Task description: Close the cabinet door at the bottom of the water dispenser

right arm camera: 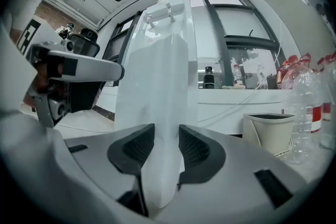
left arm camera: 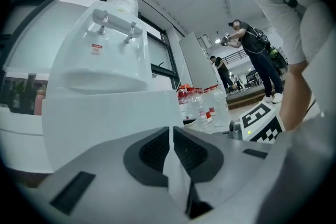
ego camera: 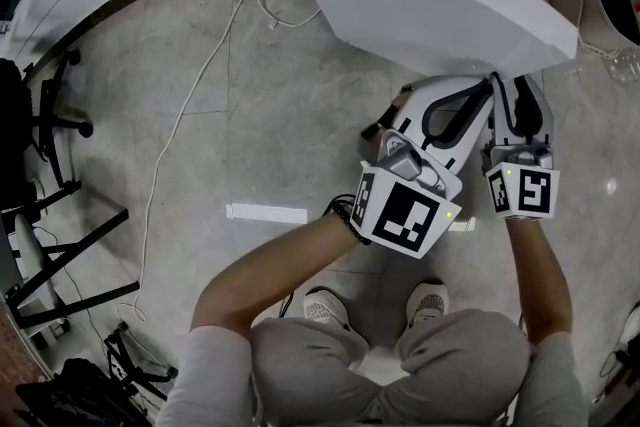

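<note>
The white water dispenser (left arm camera: pixel 105 55) (right arm camera: pixel 157 50) stands straight ahead of both grippers, its taps up top. In the head view its open white cabinet door (ego camera: pixel 440 5) juts out over the floor, and both grippers reach just under the door's near edge. My left gripper (ego camera: pixel 483 87) (left arm camera: pixel 171 139) is shut, only a hairline slit between its dark pads, with the door's white face (left arm camera: pixel 105 123) beyond it. My right gripper (ego camera: pixel 515 80) (right arm camera: pixel 167 139) is open and aimed at the dispenser's white lower body; whether anything touches its pads I cannot tell.
Water bottles (left arm camera: pixel 202 105) (right arm camera: pixel 310 107) and a white bin (right arm camera: pixel 268 131) stand to the dispenser's right. A white cable (ego camera: pixel 185 105) and a white strip (ego camera: pixel 265 212) lie on the grey floor. Black frames (ego camera: pixel 50 125) stand at the left. People (left arm camera: pixel 252 44) stand far back.
</note>
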Motion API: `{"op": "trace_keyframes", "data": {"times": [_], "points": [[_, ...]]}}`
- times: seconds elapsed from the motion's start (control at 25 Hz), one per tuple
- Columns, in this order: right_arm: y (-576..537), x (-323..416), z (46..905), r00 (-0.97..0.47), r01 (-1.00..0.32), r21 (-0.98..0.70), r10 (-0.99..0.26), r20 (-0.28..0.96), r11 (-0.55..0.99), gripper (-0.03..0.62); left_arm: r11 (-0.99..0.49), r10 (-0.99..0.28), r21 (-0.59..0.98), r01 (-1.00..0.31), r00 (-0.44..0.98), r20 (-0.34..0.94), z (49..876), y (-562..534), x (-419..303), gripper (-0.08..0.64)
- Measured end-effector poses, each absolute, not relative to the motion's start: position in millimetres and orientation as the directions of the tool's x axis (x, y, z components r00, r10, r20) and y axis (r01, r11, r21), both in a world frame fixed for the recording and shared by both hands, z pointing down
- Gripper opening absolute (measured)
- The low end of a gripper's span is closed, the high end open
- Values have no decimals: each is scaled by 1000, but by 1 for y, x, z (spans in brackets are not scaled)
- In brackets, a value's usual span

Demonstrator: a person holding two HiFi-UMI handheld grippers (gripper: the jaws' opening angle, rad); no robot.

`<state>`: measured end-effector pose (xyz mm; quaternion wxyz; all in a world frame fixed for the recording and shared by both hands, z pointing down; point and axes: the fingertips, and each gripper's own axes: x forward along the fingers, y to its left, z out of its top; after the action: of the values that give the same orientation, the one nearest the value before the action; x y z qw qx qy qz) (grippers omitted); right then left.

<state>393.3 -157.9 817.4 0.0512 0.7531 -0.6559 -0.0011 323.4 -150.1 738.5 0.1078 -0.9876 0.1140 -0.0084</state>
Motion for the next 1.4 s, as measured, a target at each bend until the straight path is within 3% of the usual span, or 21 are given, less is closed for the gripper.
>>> {"op": "trace_keyframes", "data": {"times": [0.36, 1.4], "points": [[-183, 425, 818, 177, -982, 81, -983, 48, -173, 137, -934, -306, -199, -296, 952, 23, 749, -177, 347, 8], [-230, 464, 814, 259, -963, 77, -966, 21, -257, 107, -934, -312, -192, -303, 950, 22, 752, -189, 347, 8]]}}
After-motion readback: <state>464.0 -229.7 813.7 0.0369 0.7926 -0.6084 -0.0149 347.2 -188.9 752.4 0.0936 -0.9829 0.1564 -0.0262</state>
